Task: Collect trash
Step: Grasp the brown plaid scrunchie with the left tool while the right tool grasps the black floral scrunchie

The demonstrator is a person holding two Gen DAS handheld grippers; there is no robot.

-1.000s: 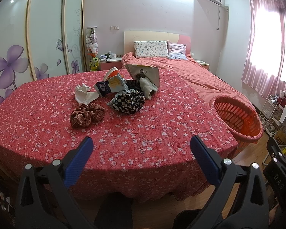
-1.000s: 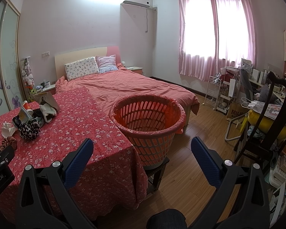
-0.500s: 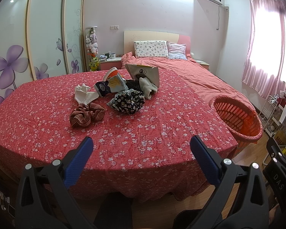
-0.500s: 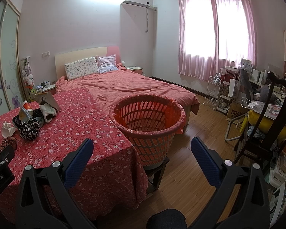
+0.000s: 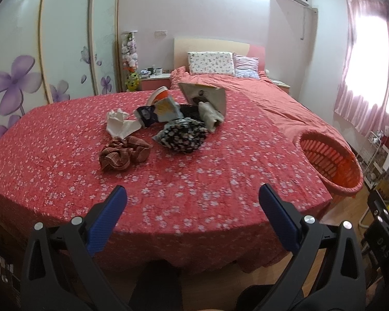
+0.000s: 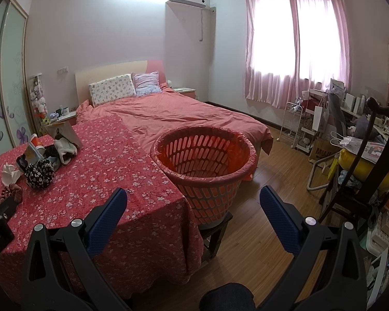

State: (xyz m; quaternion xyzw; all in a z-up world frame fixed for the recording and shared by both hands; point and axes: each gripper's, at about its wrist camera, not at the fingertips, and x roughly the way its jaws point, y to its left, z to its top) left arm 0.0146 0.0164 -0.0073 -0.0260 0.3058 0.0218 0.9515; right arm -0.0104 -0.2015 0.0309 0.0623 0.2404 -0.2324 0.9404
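I hold both tongs, left tongs (image 5: 192,207) and right tongs (image 6: 193,208), spread wide and empty at the worktop (image 5: 64,160) edge, the trash pile (image 5: 168,121) well ahead of the left, the lined orange basket (image 6: 207,178) just ahead of the right for dropping.

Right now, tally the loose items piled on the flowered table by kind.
Fabric pieces: 3 (brown scrunchie, black floral cloth, beige cloth)
Crumpled tissue: 1
Snack wrapper: 1
Orange-and-white cup: 1
Paper bag: 1
Total: 7
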